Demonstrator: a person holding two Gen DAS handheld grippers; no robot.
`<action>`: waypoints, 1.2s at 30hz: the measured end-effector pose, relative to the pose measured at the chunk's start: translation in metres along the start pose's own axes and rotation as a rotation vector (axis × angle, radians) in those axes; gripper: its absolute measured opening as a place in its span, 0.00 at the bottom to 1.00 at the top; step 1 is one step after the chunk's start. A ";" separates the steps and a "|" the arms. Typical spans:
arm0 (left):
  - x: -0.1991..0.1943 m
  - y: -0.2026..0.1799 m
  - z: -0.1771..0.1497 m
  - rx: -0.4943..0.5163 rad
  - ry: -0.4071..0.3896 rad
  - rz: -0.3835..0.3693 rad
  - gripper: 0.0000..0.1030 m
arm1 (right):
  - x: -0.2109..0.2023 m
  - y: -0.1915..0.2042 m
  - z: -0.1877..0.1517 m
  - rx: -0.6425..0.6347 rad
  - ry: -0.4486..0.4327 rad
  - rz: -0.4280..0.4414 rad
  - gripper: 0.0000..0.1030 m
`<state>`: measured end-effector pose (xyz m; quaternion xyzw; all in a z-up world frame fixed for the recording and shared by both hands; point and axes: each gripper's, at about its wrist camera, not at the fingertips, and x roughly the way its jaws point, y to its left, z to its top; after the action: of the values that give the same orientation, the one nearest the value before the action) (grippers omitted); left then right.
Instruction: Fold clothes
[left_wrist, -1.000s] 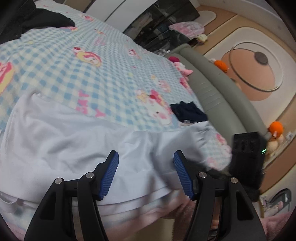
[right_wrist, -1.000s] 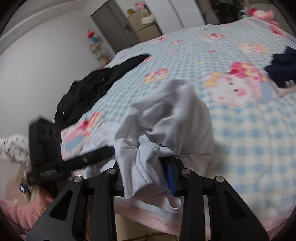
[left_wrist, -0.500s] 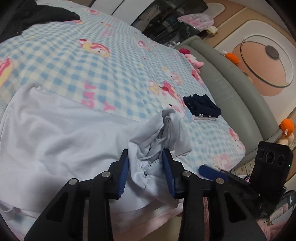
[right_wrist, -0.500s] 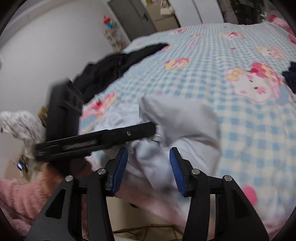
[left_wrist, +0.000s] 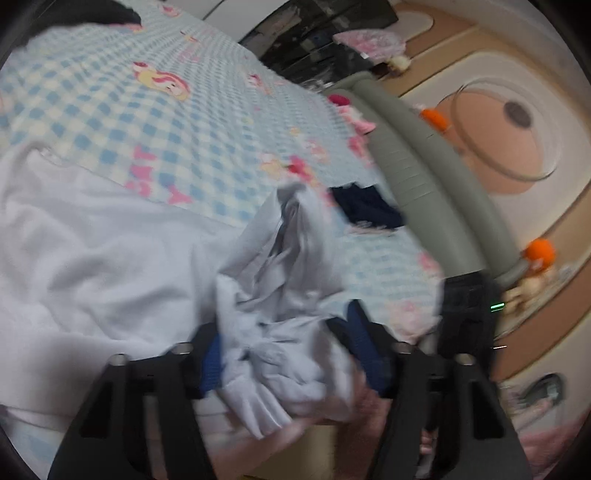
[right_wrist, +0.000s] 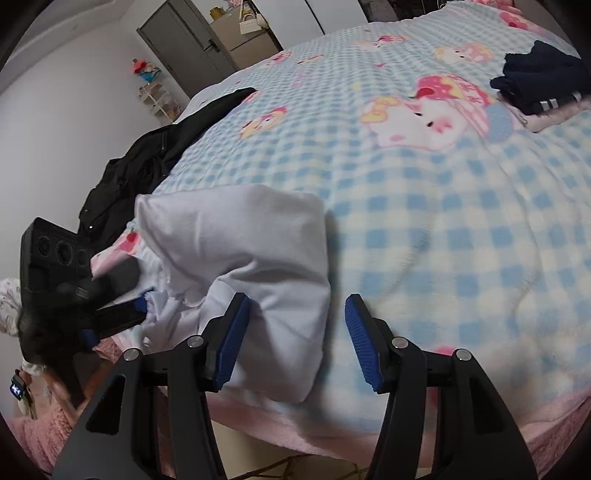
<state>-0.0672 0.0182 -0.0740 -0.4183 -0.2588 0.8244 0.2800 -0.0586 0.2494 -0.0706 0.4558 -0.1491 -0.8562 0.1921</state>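
A white garment (left_wrist: 92, 258) lies spread over the near edge of the blue checked blanket (left_wrist: 110, 103). One end of it is bunched into a crumpled heap between the fingers of my left gripper (left_wrist: 288, 356), whose blue pads stand wide apart; this view is blurred. In the right wrist view the garment (right_wrist: 240, 236) shows as a soft folded lump. My right gripper (right_wrist: 295, 341) is open around the lump's near corner, its left pad (right_wrist: 232, 339) against the cloth. The left gripper (right_wrist: 114, 319) is at that lump's left side.
A folded navy garment (right_wrist: 539, 77) sits on a pale one further up the bed. Black clothes (right_wrist: 147, 158) lie at the far left edge. A grey padded bed frame (left_wrist: 424, 177) runs along the right. A pink sleeve (right_wrist: 33, 435) is low left.
My right gripper let go of the white garment and now stands open. The left gripper closed on the bunched end half a second ago; its pads are now wide apart again.
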 end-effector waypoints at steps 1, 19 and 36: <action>0.003 0.000 0.000 0.006 0.007 0.041 0.23 | 0.000 0.001 0.000 0.005 0.001 0.005 0.54; -0.108 0.092 0.039 -0.219 -0.142 0.179 0.15 | 0.019 0.056 0.031 -0.072 0.041 0.002 0.73; -0.070 0.095 0.027 -0.139 -0.060 0.289 0.49 | 0.097 0.066 0.025 0.013 0.209 0.099 0.95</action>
<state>-0.0783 -0.1022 -0.0849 -0.4444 -0.2606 0.8485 0.1212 -0.1163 0.1480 -0.0987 0.5361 -0.1563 -0.7923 0.2457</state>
